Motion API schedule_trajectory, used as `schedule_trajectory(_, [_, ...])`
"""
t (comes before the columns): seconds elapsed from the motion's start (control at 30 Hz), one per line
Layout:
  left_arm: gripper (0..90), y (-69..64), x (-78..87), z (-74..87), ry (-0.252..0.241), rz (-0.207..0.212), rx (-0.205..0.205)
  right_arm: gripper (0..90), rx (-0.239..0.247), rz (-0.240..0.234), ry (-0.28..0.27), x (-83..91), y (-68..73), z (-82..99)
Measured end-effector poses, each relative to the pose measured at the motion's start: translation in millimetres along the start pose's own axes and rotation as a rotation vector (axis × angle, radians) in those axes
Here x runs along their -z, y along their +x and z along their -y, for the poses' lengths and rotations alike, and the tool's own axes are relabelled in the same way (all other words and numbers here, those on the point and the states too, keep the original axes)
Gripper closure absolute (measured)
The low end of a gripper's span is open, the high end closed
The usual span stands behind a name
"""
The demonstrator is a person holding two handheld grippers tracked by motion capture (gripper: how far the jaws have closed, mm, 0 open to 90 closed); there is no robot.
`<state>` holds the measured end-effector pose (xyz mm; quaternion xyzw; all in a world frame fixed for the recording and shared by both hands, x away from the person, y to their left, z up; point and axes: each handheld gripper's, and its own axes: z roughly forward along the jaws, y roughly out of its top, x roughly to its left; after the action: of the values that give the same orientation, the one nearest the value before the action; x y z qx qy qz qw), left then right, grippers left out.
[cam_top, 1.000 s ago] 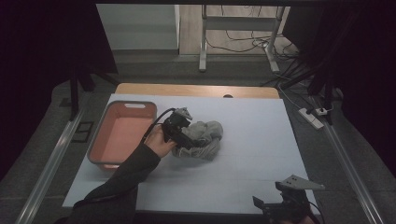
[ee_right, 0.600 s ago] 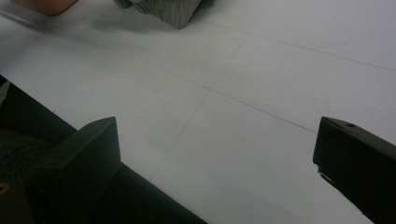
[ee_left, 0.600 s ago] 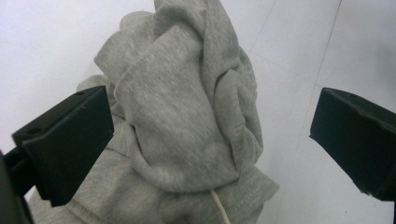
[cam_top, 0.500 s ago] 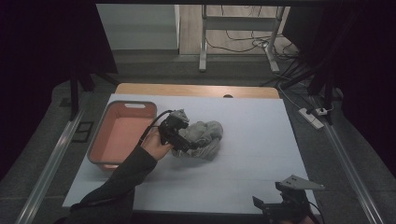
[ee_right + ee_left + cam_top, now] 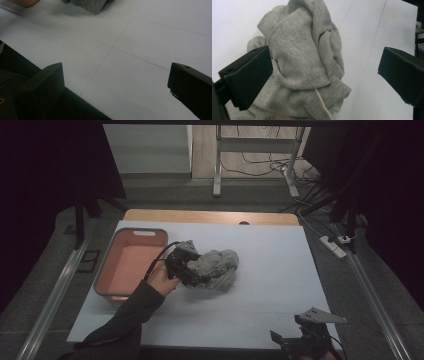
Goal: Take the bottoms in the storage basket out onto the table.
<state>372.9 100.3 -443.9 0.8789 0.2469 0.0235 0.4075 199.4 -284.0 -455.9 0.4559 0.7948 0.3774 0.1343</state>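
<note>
A crumpled grey sweatshirt point(image 5: 216, 268) with a pale drawstring lies bunched near the middle of the white table point(image 5: 280, 285). My left gripper point(image 5: 192, 270) sits at the garment's left side, a hand behind it. In the left gripper view its jaws stand wide apart, open, with the grey sweatshirt point(image 5: 304, 65) between them, pressing the left jaw. My right gripper point(image 5: 305, 340) rests low at the table's front right edge, open, over bare table point(image 5: 130, 62). A corner of the sweatshirt point(image 5: 90, 6) shows at the top of the right gripper view.
A salmon-pink basin point(image 5: 131, 265) with a grey rim stands on the left of the table, just beyond the left hand. A wooden strip point(image 5: 210, 216) runs along the table's far edge. Metal rails flank the table, and cables lie on the floor behind.
The left gripper has slid a little to the left and toward me along the sweatshirt. The right gripper has stayed where it was.
</note>
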Motion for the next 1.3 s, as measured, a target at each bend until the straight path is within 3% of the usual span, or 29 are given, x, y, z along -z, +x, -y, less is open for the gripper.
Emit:
schedule_trajectory(0.2, [0.0, -4.2, 1.5, 2.0, -0.022, -0.009, -0.021, 0.9, -0.003, -0.004, -0.005, 0.9, -0.3, 0.2])
schedule_trajectory(0.37, [0.0, -4.4, 2.5, 3.6, -0.027, -0.006, -0.009, 0.9, -0.002, -0.008, -0.006, 0.8, -0.4, 0.1])
schedule_trajectory(1.07, [0.0, -3.7, 21.5, 14.7, 0.016, 0.004, 0.043, 0.9, 0.0, -0.008, -0.007, 1.0, -0.4, 0.3])
schedule_trajectory(1.3, [0.0, -5.1, 26.1, 17.7, 0.026, 0.003, 0.028, 0.9, -0.001, -0.009, -0.005, 0.9, -0.5, 0.2])
